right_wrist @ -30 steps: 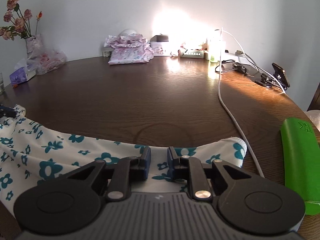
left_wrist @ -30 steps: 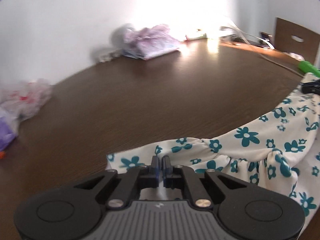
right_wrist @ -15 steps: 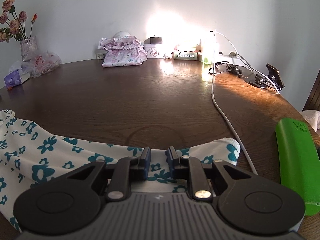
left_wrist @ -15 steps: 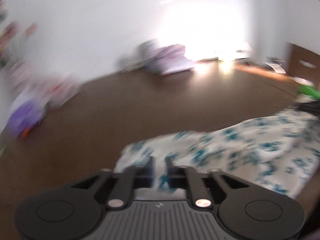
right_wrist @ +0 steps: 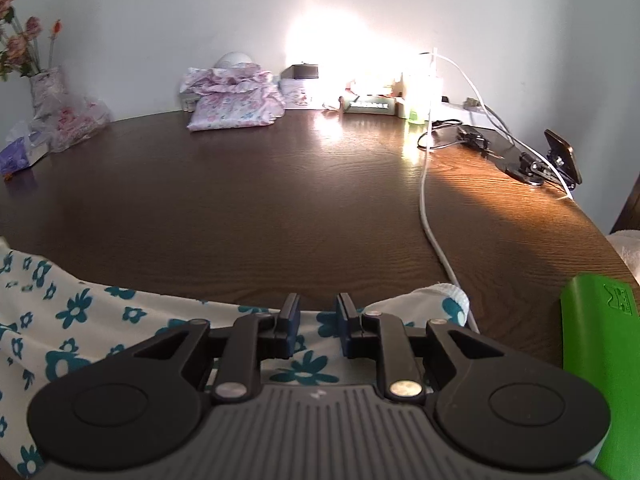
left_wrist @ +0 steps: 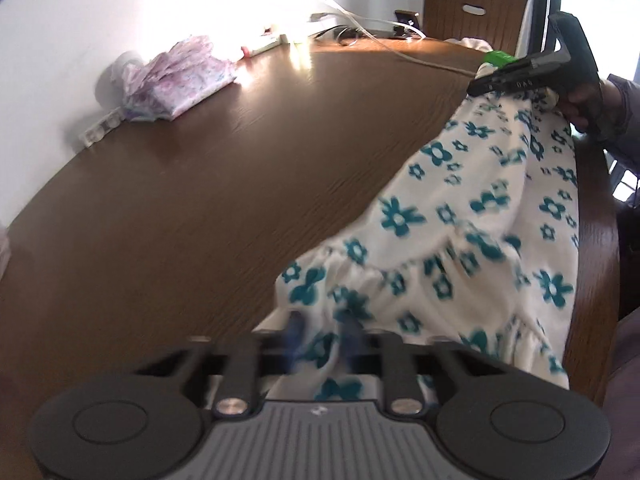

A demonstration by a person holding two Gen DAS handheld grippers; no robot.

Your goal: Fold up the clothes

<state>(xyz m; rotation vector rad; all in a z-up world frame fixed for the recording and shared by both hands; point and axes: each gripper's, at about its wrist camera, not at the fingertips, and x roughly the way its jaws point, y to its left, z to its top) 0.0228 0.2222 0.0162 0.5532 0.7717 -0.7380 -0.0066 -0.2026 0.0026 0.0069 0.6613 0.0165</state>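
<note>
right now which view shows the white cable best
The right wrist view: the white cable runs unblurred from the wall clutter down to the floral cloth. The left wrist view shows only a short, distant stretch near the table's far edge.

My left gripper and right gripper look alike: matte black linkage arms on two round pivot discs, a silver screw on each arm, a ribbed grey plate with a small white logo between them, and dark blue fingers. At two o'clock in the left view, the hand on the black handle wears a grey sleeve.
</note>
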